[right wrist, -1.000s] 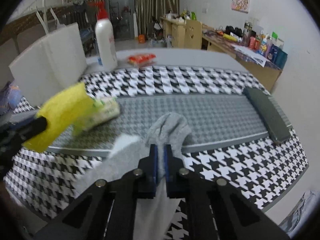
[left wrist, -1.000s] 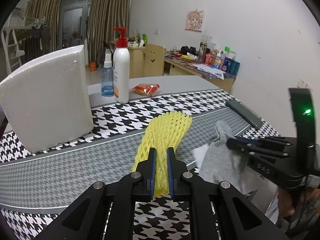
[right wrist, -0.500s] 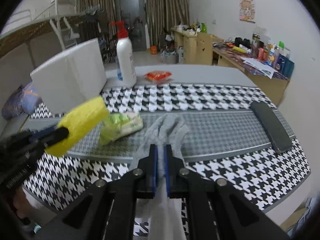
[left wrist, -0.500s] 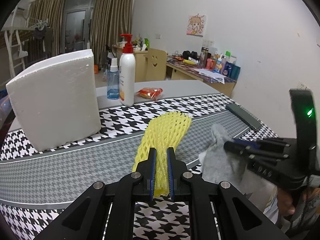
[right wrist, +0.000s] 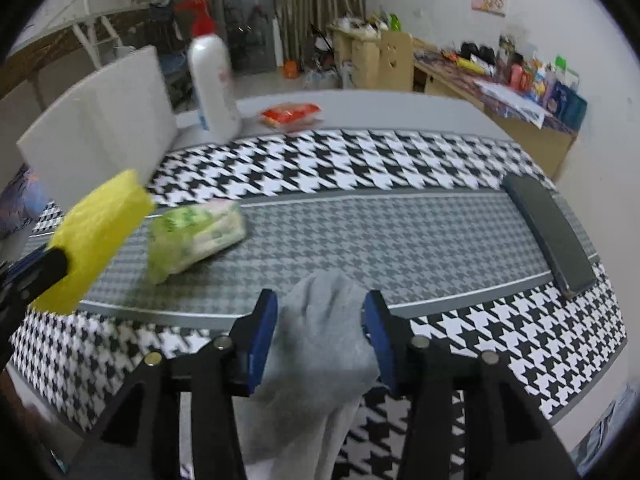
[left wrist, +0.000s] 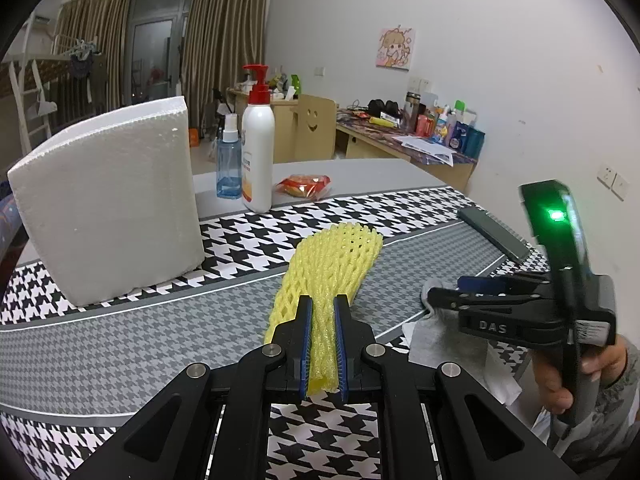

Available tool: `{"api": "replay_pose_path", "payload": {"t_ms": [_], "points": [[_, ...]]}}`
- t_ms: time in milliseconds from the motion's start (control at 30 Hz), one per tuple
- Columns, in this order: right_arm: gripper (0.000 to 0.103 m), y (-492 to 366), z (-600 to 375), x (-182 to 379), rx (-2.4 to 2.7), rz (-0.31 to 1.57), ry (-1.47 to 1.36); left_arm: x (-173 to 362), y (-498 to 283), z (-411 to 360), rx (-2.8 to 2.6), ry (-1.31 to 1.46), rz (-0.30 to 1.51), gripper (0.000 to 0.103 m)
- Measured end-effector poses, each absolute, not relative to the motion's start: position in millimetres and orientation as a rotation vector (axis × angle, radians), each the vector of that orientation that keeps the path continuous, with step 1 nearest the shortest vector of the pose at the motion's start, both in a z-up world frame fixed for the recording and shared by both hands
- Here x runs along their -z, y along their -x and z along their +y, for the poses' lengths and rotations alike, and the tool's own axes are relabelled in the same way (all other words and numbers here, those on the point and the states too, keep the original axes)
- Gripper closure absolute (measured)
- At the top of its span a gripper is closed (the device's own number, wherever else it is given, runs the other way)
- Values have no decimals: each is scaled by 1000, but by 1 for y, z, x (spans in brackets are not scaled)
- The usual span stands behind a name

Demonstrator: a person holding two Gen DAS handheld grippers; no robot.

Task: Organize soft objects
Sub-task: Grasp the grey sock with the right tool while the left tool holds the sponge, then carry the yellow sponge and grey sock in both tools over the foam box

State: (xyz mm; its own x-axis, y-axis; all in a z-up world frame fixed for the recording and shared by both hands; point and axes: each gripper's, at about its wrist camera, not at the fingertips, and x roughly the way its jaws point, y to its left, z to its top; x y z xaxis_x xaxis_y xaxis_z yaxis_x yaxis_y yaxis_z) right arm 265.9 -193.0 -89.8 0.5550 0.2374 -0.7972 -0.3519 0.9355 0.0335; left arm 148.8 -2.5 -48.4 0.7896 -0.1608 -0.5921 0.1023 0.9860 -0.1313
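A yellow foam net sleeve (left wrist: 336, 256) sticks out forward over the table, and my left gripper (left wrist: 322, 304) is shut on its near end. In the right wrist view the same yellow net (right wrist: 100, 232) hangs at the left. A grey sock (right wrist: 320, 332) lies on the houndstooth cloth near the front edge. My right gripper (right wrist: 320, 308) straddles it with its jaws opening, the blue pads standing just off the fabric on either side. From the left wrist view, the right gripper (left wrist: 444, 290) hovers low over the sock (left wrist: 440, 336), with a hand on its handle.
A green tissue pack (right wrist: 196, 236) lies mid-table. A white foam block (left wrist: 108, 200) stands at the left. Behind are a pump bottle (left wrist: 258, 152), a blue spray bottle (left wrist: 228, 164) and a red snack pack (left wrist: 304, 184). A dark flat case (right wrist: 548, 232) lies at the right edge.
My right gripper's jaws, shut on the grey sock before, have spread apart and the sock has settled onto the cloth. The left gripper still holds the yellow net in place.
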Motion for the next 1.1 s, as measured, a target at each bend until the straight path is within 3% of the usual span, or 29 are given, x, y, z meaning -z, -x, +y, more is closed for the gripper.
{"api": "replay_pose_path", "payload": {"t_ms": [200,333,400,1100], "points": [[55,-277,-191,103,-356,983,123,50,-154,0,138,98,655,92],[82,-280,-191,103,-355,988,117,51,-155,1,139,99,659,92],[86,-281,-190,101,-355,986,117,51,-155,3,137,102,660,92],[87,-227,-187,14,-416,701,111,31,-130,17,99,91,596,92]]}}
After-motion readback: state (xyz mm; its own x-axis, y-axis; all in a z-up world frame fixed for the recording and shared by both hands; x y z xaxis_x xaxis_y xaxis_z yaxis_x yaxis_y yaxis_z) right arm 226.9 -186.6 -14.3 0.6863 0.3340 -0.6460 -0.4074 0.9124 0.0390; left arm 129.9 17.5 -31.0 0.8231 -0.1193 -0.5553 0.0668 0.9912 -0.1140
